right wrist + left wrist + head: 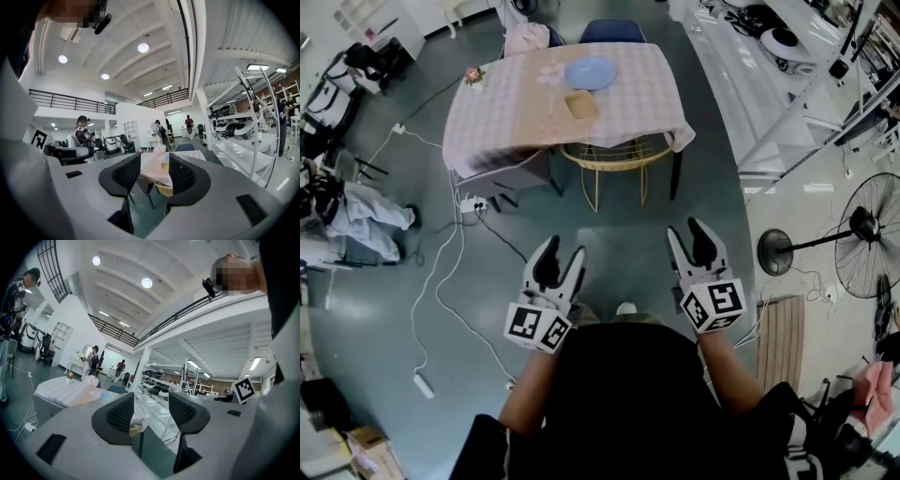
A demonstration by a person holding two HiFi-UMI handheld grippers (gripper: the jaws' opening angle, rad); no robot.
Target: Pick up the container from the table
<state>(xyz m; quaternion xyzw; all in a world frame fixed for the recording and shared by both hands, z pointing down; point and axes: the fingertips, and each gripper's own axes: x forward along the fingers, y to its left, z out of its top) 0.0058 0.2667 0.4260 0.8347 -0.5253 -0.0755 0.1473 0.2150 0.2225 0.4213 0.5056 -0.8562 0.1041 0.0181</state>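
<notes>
The container is a small tan square dish on a table covered with a checked cloth, far ahead in the head view. A blue plate lies just behind it. Both grippers hang over the floor well short of the table, held by a person in a black top. My left gripper is open with nothing between its jaws, and so is my right gripper. The left gripper view shows my left gripper open, with the table off to its left. The right gripper view frames the table between the jaws of my open right gripper.
A wicker chair is tucked under the table's near edge and a blue chair stands behind. Cables and a power strip trail over the floor at left. Standing fans and white shelving line the right side.
</notes>
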